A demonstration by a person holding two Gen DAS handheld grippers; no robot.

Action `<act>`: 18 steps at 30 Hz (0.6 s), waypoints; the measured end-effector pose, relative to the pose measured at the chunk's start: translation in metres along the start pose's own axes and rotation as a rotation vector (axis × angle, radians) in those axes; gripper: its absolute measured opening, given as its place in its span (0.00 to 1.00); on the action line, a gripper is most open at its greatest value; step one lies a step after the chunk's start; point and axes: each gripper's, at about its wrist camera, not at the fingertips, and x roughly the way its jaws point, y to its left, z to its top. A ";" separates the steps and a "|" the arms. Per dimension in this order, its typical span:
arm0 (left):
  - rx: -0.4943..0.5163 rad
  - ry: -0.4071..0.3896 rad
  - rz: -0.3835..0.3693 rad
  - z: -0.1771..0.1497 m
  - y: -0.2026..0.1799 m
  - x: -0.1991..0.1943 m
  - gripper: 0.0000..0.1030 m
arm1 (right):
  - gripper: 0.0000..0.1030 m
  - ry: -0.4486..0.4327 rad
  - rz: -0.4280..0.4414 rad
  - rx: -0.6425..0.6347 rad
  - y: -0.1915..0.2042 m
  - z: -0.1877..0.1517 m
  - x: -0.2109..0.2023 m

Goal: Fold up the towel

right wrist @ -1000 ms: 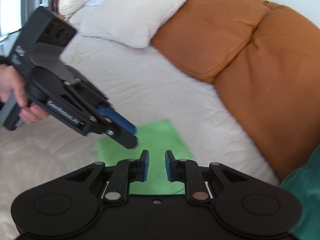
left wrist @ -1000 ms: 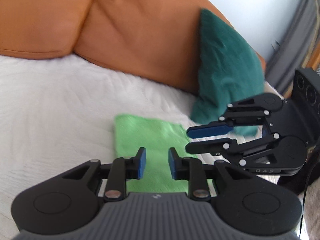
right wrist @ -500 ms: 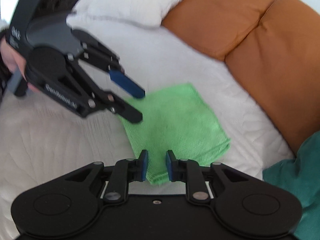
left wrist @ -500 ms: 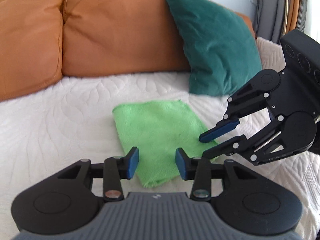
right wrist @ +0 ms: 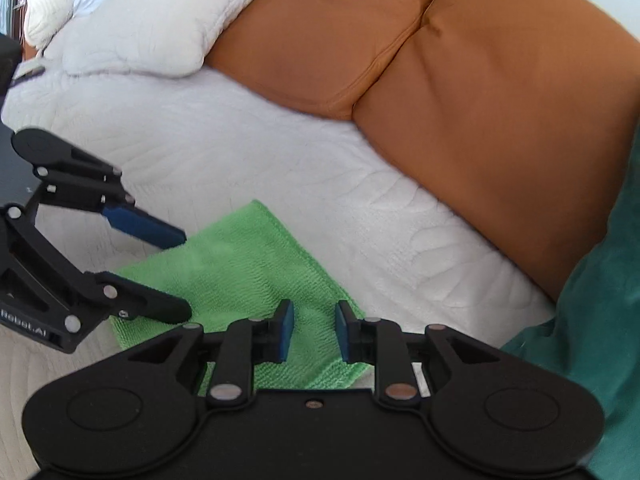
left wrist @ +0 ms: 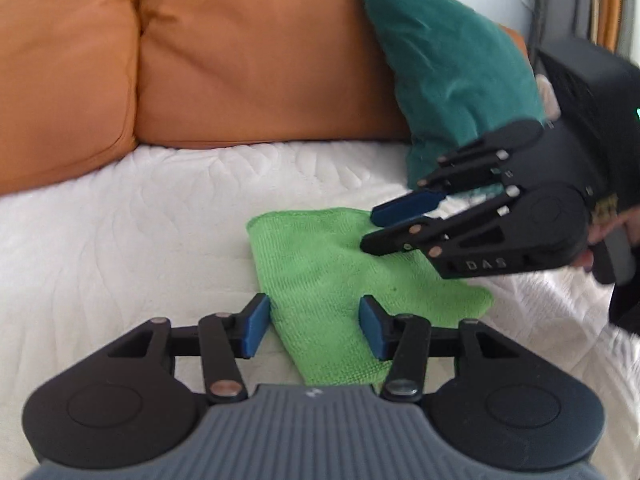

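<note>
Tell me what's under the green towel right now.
The green towel lies flat on the white quilted cover, which shows all around it. Whatever is directly beneath the cloth is covered; no bulge suggests anything there.

- "DAS" stands in pale letters on the black side plate of the right gripper (left wrist: 366, 230), as the left wrist view shows it.
- "RobotAI", or something close to it, stands in pale letters on the side plate of the left gripper (right wrist: 182, 274) at the left edge of the right wrist view; its start is cut off and the letters are small.
</note>
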 end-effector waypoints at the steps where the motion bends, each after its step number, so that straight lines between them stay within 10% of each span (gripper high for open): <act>1: -0.009 -0.016 -0.009 0.003 0.003 -0.012 0.53 | 0.22 -0.029 -0.022 0.046 -0.001 0.003 -0.012; 7: -0.040 -0.283 0.162 -0.009 0.016 -0.115 0.99 | 0.48 -0.252 -0.226 0.602 0.031 -0.003 -0.125; 11: -0.065 -0.334 0.281 -0.026 0.020 -0.149 1.00 | 0.57 -0.306 -0.266 0.718 0.088 -0.031 -0.153; 18: -0.027 -0.266 0.259 -0.050 0.017 -0.137 1.00 | 0.57 -0.239 -0.278 0.732 0.121 -0.072 -0.118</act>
